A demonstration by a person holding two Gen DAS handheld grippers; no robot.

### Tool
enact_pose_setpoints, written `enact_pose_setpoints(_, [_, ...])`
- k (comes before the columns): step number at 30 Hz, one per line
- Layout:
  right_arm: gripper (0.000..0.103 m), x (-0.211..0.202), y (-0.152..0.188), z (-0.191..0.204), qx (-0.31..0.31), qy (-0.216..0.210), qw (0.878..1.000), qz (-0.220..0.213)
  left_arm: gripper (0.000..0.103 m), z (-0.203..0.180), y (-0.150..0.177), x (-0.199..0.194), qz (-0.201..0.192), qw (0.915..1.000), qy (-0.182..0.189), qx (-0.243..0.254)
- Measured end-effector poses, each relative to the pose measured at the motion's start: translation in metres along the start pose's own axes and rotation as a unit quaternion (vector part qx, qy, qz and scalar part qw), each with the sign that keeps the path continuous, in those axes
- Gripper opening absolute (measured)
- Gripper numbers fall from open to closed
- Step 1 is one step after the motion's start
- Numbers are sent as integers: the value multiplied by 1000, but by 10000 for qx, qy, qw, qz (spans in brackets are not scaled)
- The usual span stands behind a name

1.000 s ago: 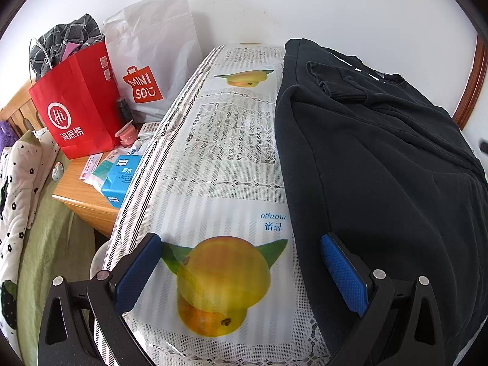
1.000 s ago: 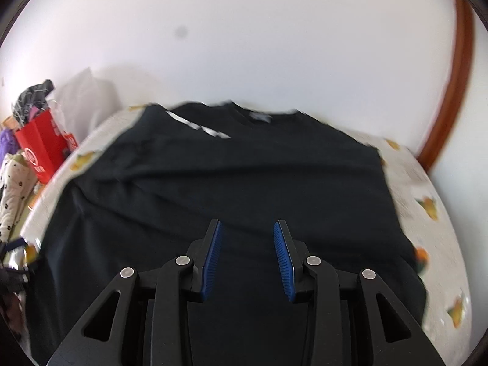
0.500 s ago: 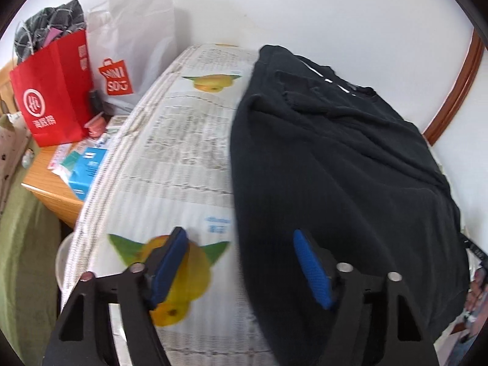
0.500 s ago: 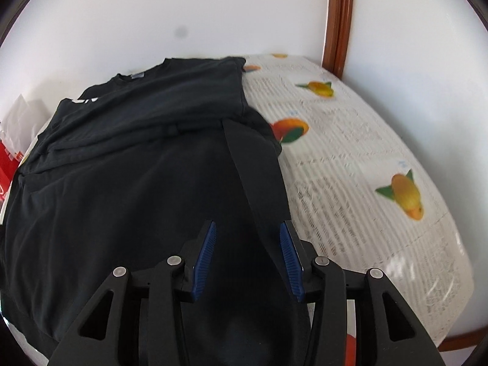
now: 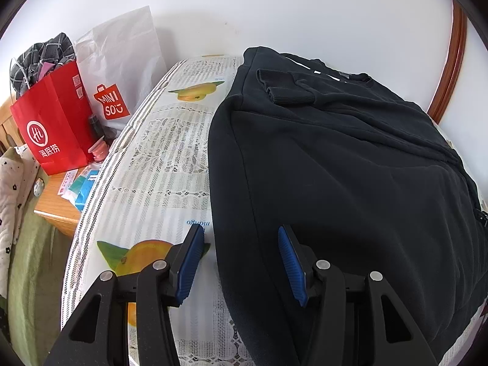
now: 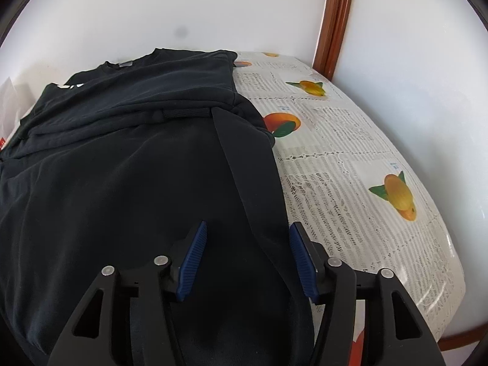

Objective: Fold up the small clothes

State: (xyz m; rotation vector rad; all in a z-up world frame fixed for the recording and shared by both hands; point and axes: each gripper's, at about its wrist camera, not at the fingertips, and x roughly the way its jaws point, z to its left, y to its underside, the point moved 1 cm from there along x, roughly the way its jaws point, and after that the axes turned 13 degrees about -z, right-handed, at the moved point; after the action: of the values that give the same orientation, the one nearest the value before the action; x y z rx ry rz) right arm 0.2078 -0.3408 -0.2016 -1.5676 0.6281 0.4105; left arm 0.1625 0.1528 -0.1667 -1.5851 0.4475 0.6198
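A black long-sleeved top (image 5: 335, 167) lies flat on a table covered with a white fruit-print cloth (image 5: 164, 164). Its sleeves are folded in, one ribbed cuff (image 5: 286, 87) lying across the far part. My left gripper (image 5: 241, 238) is open, straddling the top's left edge near the front. In the right wrist view the top (image 6: 122, 167) fills the left and middle. My right gripper (image 6: 248, 235) is open over the top's right edge, where a folded sleeve strip (image 6: 244, 158) runs toward me. Neither gripper holds anything.
A red paper bag (image 5: 52, 122) and a white Miniso bag (image 5: 119, 70) stand on a wooden side table (image 5: 58, 210) left of the table. A white wall is behind. A brown door frame (image 6: 335, 21) stands at the right. Bare cloth (image 6: 350, 158) lies right of the top.
Both grippers swung outward, the left to the top's left edge, the right to its right edge. The left jaws narrowed; the right jaws widened a little.
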Motion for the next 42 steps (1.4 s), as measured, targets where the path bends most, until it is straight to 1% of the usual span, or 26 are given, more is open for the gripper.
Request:
enact_pose_setpoints(3, [65,1,0,-3,92,97,9999,40,49,0,0,0,0,10000,-5,11])
enact_pose_setpoints(9, [70,7,0,-15,442,-102,9988,165,50,0,1,0,1,10000,-9,20])
enact_pose_setpoints(11, [70,7,1,-17,503,-156,9985,178,50,-1,1,1,4,10000,-22,41])
enact_pose_setpoints(13, [70,7,1,-15,478,-136,9986,174,53,-1,1,1,11,10000,-60,56])
enact_pose_setpoints(18, [70,7,1,-14,435,-75,9989,158,55,-2,0,2,17,10000,-84,41])
enact_pose_setpoints(24, [71,8,1,-16,482,-119,9986,178,59,-1,1,2,25,9999,-109,35])
enact_pose_setpoints(42, [72,8,2,-16,494,-97,9986,186,62,-2,2,3,31,9999,-115,48])
